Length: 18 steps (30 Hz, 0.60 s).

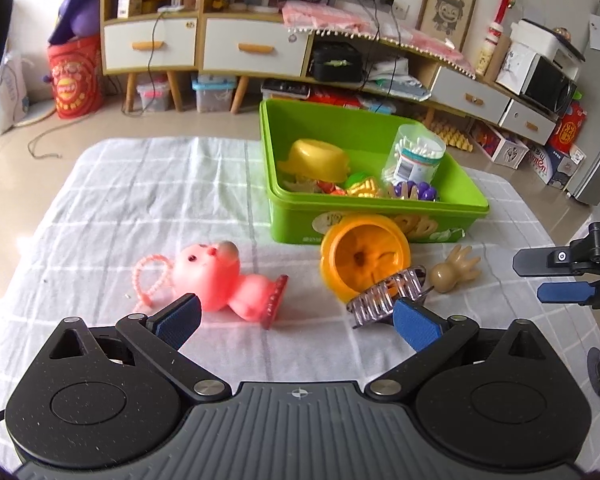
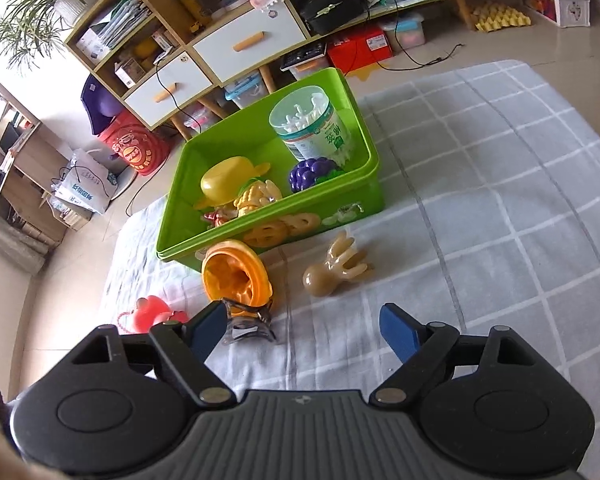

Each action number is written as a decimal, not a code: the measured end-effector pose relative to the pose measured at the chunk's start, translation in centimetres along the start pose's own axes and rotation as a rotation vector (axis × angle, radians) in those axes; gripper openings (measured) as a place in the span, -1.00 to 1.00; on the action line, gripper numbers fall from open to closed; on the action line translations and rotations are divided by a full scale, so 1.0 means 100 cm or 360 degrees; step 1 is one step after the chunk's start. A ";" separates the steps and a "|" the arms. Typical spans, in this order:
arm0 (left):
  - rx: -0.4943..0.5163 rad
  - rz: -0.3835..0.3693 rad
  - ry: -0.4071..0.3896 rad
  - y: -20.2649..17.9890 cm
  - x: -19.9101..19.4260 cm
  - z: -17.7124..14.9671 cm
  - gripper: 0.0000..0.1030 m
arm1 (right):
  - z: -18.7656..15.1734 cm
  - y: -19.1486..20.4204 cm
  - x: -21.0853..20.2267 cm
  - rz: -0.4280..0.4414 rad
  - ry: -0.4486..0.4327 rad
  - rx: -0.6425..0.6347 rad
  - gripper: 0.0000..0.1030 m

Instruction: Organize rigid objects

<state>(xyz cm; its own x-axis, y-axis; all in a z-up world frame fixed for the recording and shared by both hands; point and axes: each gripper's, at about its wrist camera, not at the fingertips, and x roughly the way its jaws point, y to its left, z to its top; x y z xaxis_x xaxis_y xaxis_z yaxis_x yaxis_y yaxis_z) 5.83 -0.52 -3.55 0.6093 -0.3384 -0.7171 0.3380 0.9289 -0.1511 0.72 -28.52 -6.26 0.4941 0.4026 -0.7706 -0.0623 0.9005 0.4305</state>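
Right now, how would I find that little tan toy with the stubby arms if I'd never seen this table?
Start at the green bin on the checked cloth. Just in front of its near wall, on the cloth, lies the tan octopus, right of the orange cup on its side. It is the only dull beige thing there, a round head with short tentacles fanned toward the bin.

Bright daylight, glare on the floor [image 1: 4, 152] at left; soft shadows, edges bent by fisheye, corners dark

Illegible Chinese label on swab jar [image 2: 314, 130]
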 end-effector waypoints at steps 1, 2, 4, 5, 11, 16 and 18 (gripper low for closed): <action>0.0008 0.0006 -0.0011 0.002 -0.001 -0.001 0.96 | -0.001 0.000 0.001 0.0007 0.0007 0.0005 0.26; 0.0016 0.0013 -0.0016 0.005 0.000 -0.002 0.96 | -0.002 0.000 0.002 0.0013 0.0013 0.0014 0.26; 0.0027 0.0036 -0.0015 0.010 0.002 -0.006 0.96 | -0.004 0.000 0.004 0.0023 0.0022 0.0026 0.26; 0.0031 0.0047 -0.0010 0.012 0.003 -0.008 0.96 | -0.005 0.001 0.006 0.0014 0.0020 0.0021 0.26; 0.0066 0.0092 -0.0031 0.025 0.010 -0.021 0.96 | -0.013 0.005 0.012 -0.0079 -0.0003 -0.0071 0.27; 0.0129 0.0076 -0.0027 0.032 0.013 -0.030 0.96 | -0.022 0.004 0.020 -0.0146 0.0002 -0.0147 0.27; 0.0155 0.0064 -0.0026 0.034 0.015 -0.034 0.96 | -0.025 0.002 0.022 -0.0137 0.0004 -0.0165 0.27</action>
<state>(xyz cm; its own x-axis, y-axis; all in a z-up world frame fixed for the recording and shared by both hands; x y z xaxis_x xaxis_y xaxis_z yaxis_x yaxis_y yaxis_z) 5.46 2.69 -7.40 0.6351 -0.3043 -0.7099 0.3808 0.9230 -0.0550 -0.40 -27.07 -9.04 0.4993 0.3236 -0.8037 -0.1095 0.9438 0.3120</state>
